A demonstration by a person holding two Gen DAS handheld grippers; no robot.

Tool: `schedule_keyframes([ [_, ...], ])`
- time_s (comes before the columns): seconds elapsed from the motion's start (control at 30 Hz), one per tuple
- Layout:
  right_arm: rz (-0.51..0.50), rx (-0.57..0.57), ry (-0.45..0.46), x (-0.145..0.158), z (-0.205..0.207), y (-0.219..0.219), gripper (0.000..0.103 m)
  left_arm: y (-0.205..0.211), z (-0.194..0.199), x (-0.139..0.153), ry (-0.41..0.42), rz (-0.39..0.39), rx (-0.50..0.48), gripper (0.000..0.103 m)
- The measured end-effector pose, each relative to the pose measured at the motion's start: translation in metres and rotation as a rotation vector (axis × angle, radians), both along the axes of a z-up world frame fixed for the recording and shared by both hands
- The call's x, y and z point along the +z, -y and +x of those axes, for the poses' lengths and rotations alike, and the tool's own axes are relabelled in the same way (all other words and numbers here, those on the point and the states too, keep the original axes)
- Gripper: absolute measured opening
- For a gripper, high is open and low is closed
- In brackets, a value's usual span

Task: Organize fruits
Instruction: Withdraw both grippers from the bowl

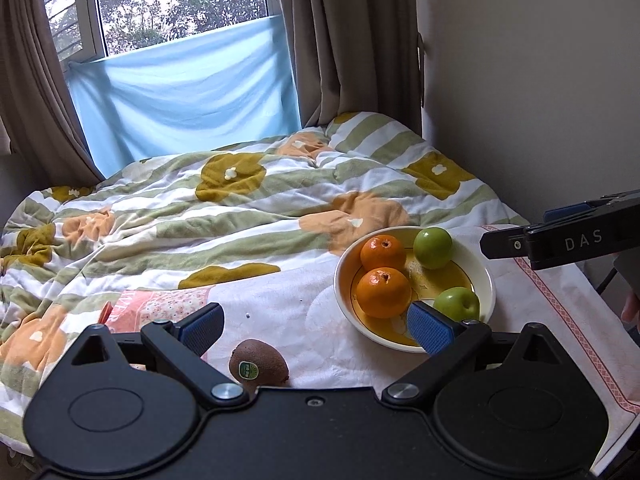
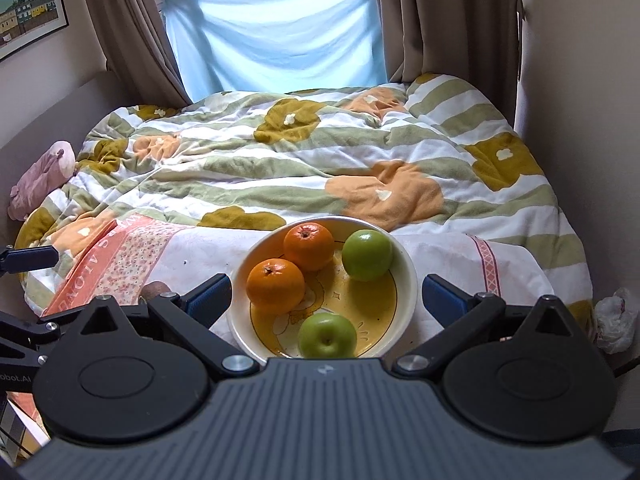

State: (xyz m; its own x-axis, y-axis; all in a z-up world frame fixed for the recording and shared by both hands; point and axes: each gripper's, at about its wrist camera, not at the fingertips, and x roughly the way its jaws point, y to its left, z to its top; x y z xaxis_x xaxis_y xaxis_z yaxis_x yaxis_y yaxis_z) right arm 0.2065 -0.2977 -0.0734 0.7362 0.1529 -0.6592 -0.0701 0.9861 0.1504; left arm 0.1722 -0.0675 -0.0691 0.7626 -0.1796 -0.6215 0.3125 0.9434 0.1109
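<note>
Kiwi still outside the bowl; I line up my left tongs to collect it.

The kiwi point(image 1: 258, 366) lies on the white cloth point(image 1: 304, 312) low in the left wrist view, just left of centre, between my left tongs point(image 1: 316, 326), whose blue pads stand wide apart and grip nothing. I judge this the last fruit to gather: the next move calls for lowering over it, closing gently on its rounded sides, then carrying it right to the bowl point(image 1: 486, 276). That bowl, right of centre, already holds two oranges point(image 1: 383, 292) touching each other and two green apples point(image 1: 433, 247) set apart, with bare yellow floor between for the kiwi. In the right wrist view my right tongs point(image 2: 324, 300) hang over the bowl, also spread and empty. The striped quilt point(image 1: 200, 216) fills the frame behind.
</note>
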Motion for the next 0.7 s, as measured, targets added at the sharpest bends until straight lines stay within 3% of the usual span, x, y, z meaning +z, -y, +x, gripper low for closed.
schedule_keyframes([
  [0.4,0.001,-0.060,0.012,0.029,-0.070,-0.038,0.103,-0.048,-0.045,0.019,0.028,-0.039,-0.008,0.100],
  [0.7,-0.050,-0.090,-0.018,0.017,-0.118,-0.083,0.103,-0.087,-0.081,0.011,0.014,-0.046,-0.053,0.100],
])
